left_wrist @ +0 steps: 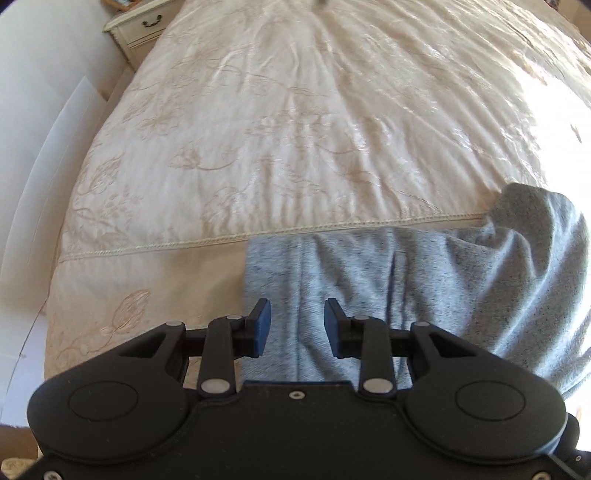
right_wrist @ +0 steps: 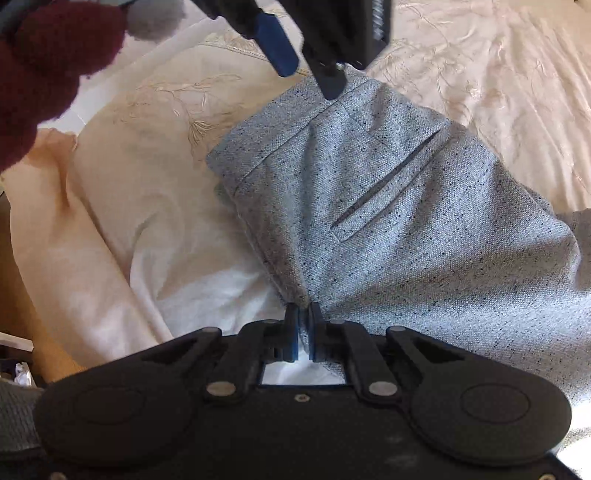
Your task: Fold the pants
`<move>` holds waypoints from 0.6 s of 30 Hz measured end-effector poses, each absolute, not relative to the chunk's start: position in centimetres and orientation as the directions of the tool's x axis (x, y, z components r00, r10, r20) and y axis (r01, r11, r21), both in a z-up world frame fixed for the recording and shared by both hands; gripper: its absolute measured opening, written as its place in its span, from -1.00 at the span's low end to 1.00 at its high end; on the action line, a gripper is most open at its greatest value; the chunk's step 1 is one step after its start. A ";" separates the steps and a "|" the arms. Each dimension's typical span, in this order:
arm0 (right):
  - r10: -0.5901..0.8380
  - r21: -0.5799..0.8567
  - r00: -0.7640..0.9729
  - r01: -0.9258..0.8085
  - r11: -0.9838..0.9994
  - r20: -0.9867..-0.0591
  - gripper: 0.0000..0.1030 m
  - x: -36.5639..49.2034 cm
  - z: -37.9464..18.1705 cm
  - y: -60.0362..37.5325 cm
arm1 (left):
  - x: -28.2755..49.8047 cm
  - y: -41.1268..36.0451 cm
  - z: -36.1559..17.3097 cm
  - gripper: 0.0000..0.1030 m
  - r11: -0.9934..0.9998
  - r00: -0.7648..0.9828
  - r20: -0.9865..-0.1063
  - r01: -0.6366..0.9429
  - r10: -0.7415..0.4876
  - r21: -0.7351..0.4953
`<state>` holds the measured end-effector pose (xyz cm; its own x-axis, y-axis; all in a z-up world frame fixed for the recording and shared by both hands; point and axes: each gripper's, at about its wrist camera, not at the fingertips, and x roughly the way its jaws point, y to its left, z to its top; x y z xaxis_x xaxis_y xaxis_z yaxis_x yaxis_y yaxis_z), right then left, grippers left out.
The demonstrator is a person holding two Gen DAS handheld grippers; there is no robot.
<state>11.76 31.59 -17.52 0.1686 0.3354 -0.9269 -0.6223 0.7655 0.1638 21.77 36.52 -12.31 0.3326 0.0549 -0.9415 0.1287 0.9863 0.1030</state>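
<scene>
The grey speckled pants (left_wrist: 424, 273) lie on the cream embroidered bedspread (left_wrist: 295, 129) near its front edge. My left gripper (left_wrist: 297, 325) is open just above the pants' waistband end, with nothing between its blue pads. In the right wrist view the pants (right_wrist: 406, 206) show a slit back pocket (right_wrist: 388, 181) and the waistband at the far end. My right gripper (right_wrist: 303, 325) is shut on a pinched edge of the pants near the seat. The left gripper (right_wrist: 306, 70) shows at the top of that view, its fingers open over the waistband.
A cream nightstand (left_wrist: 140, 26) with a drawer stands at the far left of the bed. White wall panels (left_wrist: 44, 147) run along the bed's left side. A dark red sleeve (right_wrist: 44, 62) shows at the upper left of the right wrist view. White sheet (right_wrist: 207, 295) hangs below the bedspread edge.
</scene>
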 end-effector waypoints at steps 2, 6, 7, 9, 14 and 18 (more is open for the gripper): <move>0.346 0.176 0.168 -0.615 0.768 -0.923 -0.87 11.4 -17.4 31.2 | 21.9 35.2 -13.6 -0.14 0.979 0.321 -0.946 0.177 0.042 0.103; 0.376 0.217 0.174 -0.573 0.790 -0.910 -0.86 11.6 -16.5 29.8 | 21.2 34.8 -18.9 -0.12 0.962 0.207 -0.973 0.227 0.104 0.151; 0.386 0.231 0.175 -0.561 0.795 -0.906 -0.83 11.7 -15.9 28.9 | 20.6 35.1 -19.8 -0.12 0.962 0.197 -0.973 0.222 0.116 0.160; 0.392 0.236 0.192 -0.541 0.807 -0.900 -0.80 11.9 -14.6 27.1 | 19.1 35.5 -19.9 -0.11 0.960 0.250 -0.962 0.225 0.105 0.163; 0.360 0.247 0.325 -0.340 0.907 -0.875 -0.37 15.8 -10.8 18.6 | 18.3 35.3 -19.9 -0.11 0.964 0.250 -0.960 0.197 0.127 0.178; 0.272 0.185 0.426 -0.236 0.954 -0.863 -0.21 22.7 -10.2 14.2 | 18.8 35.8 -20.1 -0.11 0.980 0.219 -0.968 0.133 0.119 0.151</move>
